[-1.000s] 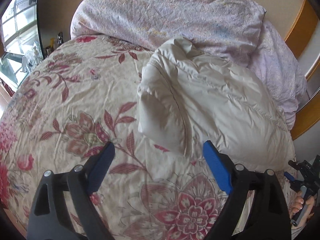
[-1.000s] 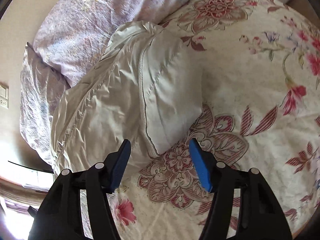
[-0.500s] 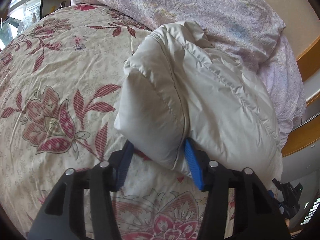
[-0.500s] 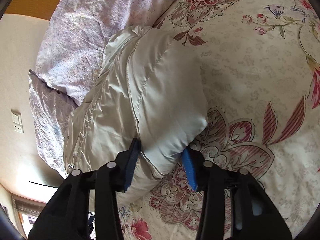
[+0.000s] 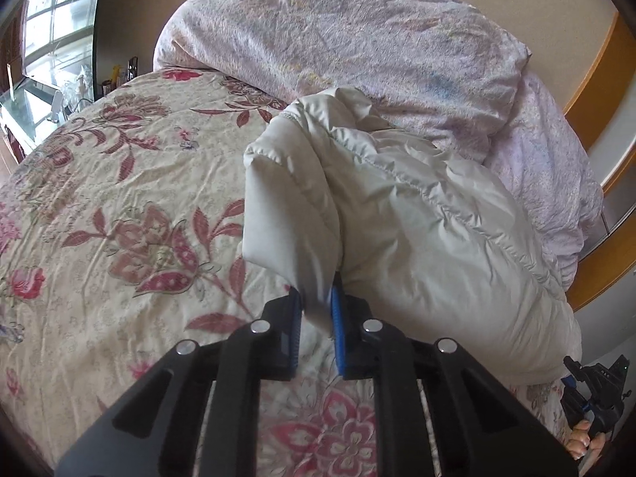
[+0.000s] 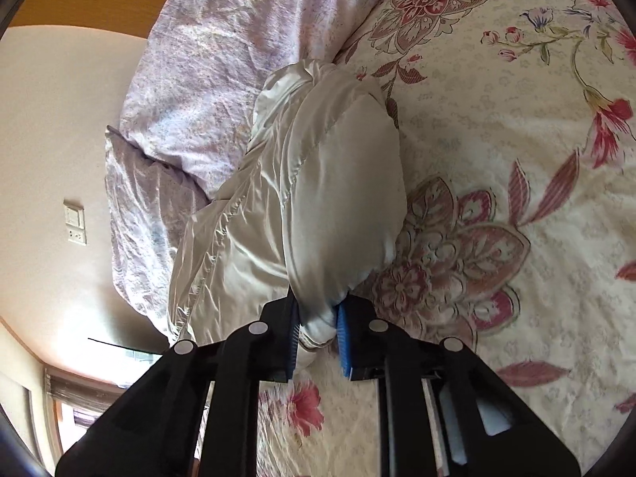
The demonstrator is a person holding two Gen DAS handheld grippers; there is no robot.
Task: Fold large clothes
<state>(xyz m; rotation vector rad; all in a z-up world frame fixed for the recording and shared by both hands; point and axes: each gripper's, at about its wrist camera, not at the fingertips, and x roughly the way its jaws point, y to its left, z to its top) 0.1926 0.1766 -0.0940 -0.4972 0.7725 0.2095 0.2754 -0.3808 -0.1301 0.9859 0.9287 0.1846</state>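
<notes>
While both tools pinch the same puffy garment, the job in hand looks like lifting its near edge to start a fold. Going left to right in the left wrist view: the floral bedspread (image 5: 119, 206) fills the left side, the white padded jacket (image 5: 417, 246) lies on it toward the middle and right, its far end against the pale purple duvet (image 5: 357, 47) heaped at the head of the bed.

The left gripper (image 5: 318, 320) has its blue pads drawn in narrow, with a flap of the jacket's near corner caught between them. In the right wrist view, the right gripper (image 6: 318, 328) is likewise closed to a narrow gap on a bulging fold of the jacket (image 6: 318, 198), low at its near end.

To do this step well, I would judge that both pinches should hold several layers of shell, since slick padded fabric can slide out of a shallow bite. Lift the two corners together and level, keep them apart enough that the edge stays taut, and carry it over toward the duvet end without dragging the bedspread up with it. Whether either grip is deep enough I cannot tell.
</notes>
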